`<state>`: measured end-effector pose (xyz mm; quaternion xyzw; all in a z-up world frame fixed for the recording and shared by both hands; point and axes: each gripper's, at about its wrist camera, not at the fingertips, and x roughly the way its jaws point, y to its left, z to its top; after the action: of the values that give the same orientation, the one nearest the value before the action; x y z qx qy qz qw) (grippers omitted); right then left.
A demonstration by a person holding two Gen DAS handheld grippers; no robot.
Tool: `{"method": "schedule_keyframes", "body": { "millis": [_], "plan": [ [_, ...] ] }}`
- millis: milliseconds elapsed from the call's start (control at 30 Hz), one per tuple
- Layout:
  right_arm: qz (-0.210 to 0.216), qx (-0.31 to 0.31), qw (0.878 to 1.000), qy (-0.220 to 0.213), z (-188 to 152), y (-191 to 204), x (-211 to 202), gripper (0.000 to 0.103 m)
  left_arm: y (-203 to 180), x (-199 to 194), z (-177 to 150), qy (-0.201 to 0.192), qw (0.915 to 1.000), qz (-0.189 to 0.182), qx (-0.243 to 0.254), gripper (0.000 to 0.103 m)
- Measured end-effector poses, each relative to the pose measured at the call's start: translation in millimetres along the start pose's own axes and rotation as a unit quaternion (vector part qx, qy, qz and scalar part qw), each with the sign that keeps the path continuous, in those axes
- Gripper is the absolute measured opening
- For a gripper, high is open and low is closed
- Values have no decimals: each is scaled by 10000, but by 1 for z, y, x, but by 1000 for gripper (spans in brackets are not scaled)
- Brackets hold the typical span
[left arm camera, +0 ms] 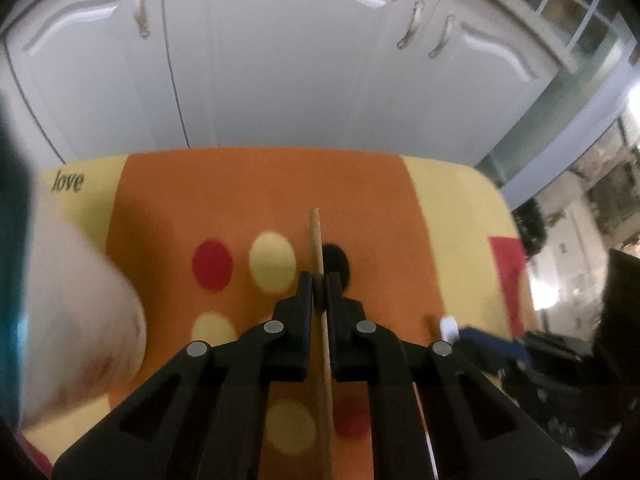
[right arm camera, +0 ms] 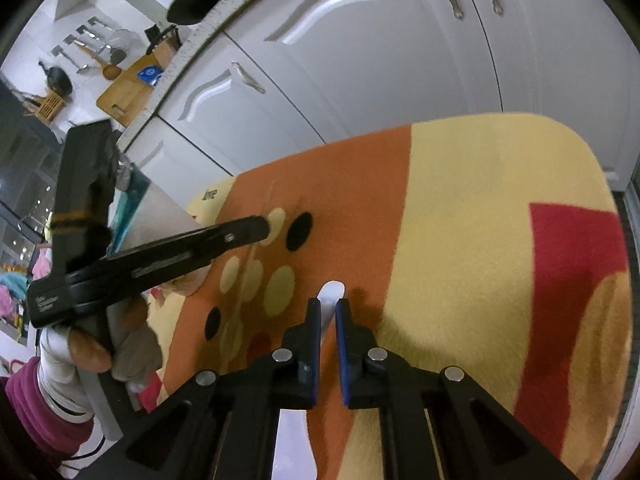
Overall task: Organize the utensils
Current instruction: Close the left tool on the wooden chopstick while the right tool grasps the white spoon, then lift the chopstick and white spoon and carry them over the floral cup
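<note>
The left gripper (left arm camera: pixel 319 280) is closed on a thin wooden stick (left arm camera: pixel 317 236), which runs straight between the pads and sticks out past the tips over the orange middle band of a patterned mat (left arm camera: pixel 248 188). The stick's far end stops short of the mat's far edge, beside a black dot and a pale yellow dot. No earlier view is on hand to judge movement.

The right gripper (right arm camera: pixel 328 308) is clamped on a white utensil (right arm camera: pixel 331 294); its rounded end shows just beyond the fingertips, and a white length passes back between the jaws. It sits over the boundary of the orange band and the yellow band, nearer the mat's near edge. Whether it is a spoon or another tool cannot be told.

From the right wrist view, a gloved hand (right arm camera: pixel 100 344) holds the left gripper's handle at the mat's left edge. White cupboard doors (left arm camera: pixel 280 72) stand behind the mat's far edge.
</note>
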<state>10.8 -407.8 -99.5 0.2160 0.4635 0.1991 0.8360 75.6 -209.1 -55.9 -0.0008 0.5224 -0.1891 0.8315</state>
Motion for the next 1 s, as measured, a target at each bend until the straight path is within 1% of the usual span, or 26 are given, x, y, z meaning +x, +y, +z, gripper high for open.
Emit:
{"method": "schedule_keyframes", "body": {
  "millis": [200, 400, 500, 567, 633, 733, 767, 833, 867, 1000],
  "plan": [
    [-84, -183, 9997, -158, -3, 17, -21, 5, 11, -46, -19, -298, 9993, -244, -20, 5],
    [-81, -511, 9976, -456, -4, 46, -46, 3, 14, -96, -30, -674, 9967, -446, -89, 4],
    [-108, -687, 9958, -596, -3, 64, -55, 3, 15, -119, -36, -867, 9950, -492, -25, 4],
    [-114, -804, 9945, -662, -2, 73, -59, 3, 18, -129, -40, -935, 9945, -475, 1, 4],
    [-214, -867, 9938, -667, -2, 79, -59, 3, 23, -135, -42, -976, 9942, -441, -56, 4],
    [-410, -701, 9949, -593, -2, 73, -54, 3, 28, -142, -47, -1036, 9934, -462, -134, 4],
    [-522, -529, 9961, -470, -3, 63, -46, 4, 29, -144, -49, -1054, 9932, -475, -152, 4],
    [-615, -259, 9974, -253, -5, 48, -34, 7, 31, -149, -51, -1084, 9927, -492, -171, 4],
    [-591, -70, 9982, -102, -7, 37, -23, 8, 32, -151, -53, -1104, 9926, -482, -179, 4],
    [-483, 294, 9983, 143, -9, 17, 1, 8, 36, -155, -55, -1087, 9927, -455, -243, 4]
  ]
}}
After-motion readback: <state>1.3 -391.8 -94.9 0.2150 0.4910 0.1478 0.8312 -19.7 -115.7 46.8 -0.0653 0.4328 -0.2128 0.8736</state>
